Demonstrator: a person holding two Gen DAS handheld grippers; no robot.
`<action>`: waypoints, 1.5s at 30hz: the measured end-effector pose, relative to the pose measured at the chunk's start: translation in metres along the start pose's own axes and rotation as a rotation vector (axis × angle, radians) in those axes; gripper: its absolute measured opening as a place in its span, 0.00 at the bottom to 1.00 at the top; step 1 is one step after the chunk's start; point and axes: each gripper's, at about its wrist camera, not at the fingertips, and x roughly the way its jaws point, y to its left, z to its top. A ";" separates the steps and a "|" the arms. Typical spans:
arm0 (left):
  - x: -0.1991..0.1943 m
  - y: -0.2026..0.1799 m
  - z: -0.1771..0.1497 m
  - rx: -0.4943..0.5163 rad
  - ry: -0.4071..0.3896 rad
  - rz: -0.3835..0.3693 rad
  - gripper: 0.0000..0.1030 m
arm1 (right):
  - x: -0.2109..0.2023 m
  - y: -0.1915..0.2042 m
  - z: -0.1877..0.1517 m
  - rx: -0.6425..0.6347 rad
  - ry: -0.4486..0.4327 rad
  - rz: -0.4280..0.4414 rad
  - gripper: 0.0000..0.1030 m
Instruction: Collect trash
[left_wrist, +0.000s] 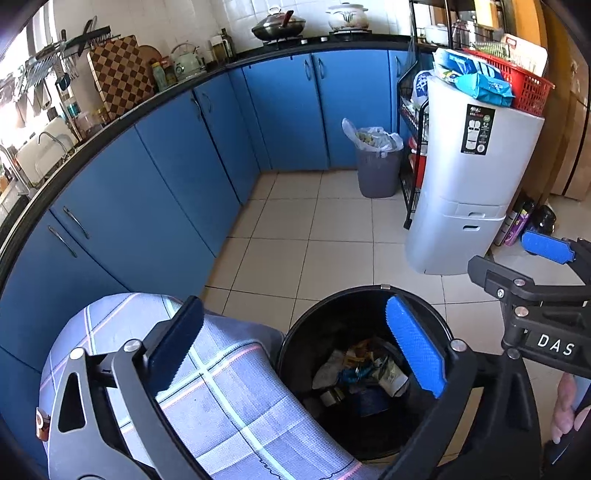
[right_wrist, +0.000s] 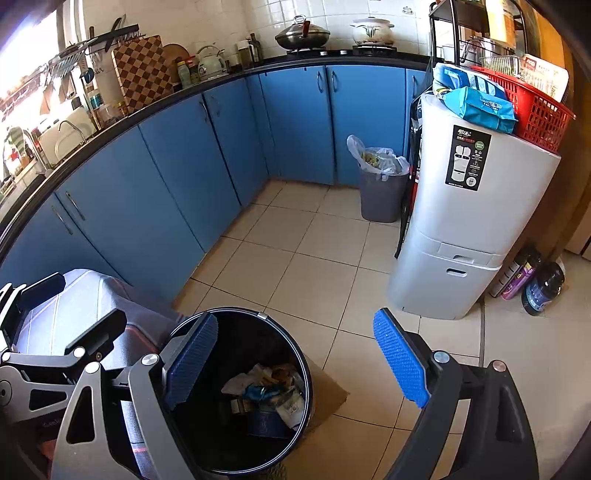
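Note:
A round black bin (left_wrist: 334, 300) (right_wrist: 306, 373) stands on the tiled floor just below both grippers. Crumpled wrappers and packets (left_wrist: 365, 373) (right_wrist: 266, 384) lie at its bottom. My left gripper (left_wrist: 293, 308) is open wide, with nothing between its blue pads; its right pad hangs over the bin's mouth. It also shows at the left edge of the right wrist view as the left gripper (right_wrist: 85, 299). My right gripper (right_wrist: 295, 315) is open and empty too, its left pad over the bin. In the left wrist view the right gripper (left_wrist: 502, 251) sits at the right edge.
A plaid cloth-covered seat (left_wrist: 221, 369) (right_wrist: 74, 306) touches the bin's left side. Cardboard (right_wrist: 328, 391) lies under the bin. Blue cabinets (left_wrist: 147, 192) curve along the left and back. A grey bagged bin (left_wrist: 378, 173), a tall white unit (left_wrist: 469, 184) and floor bottles (right_wrist: 543, 288) stand to the right.

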 end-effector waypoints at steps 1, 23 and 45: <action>0.000 0.000 -0.001 -0.002 0.003 -0.002 0.97 | 0.000 0.000 0.000 0.001 0.000 0.000 0.82; -0.004 -0.004 -0.009 0.051 0.008 -0.003 0.97 | 0.004 -0.001 -0.006 0.003 0.025 0.006 0.82; -0.008 -0.003 -0.008 0.045 0.004 -0.008 0.97 | 0.003 0.001 -0.006 0.001 0.026 0.008 0.82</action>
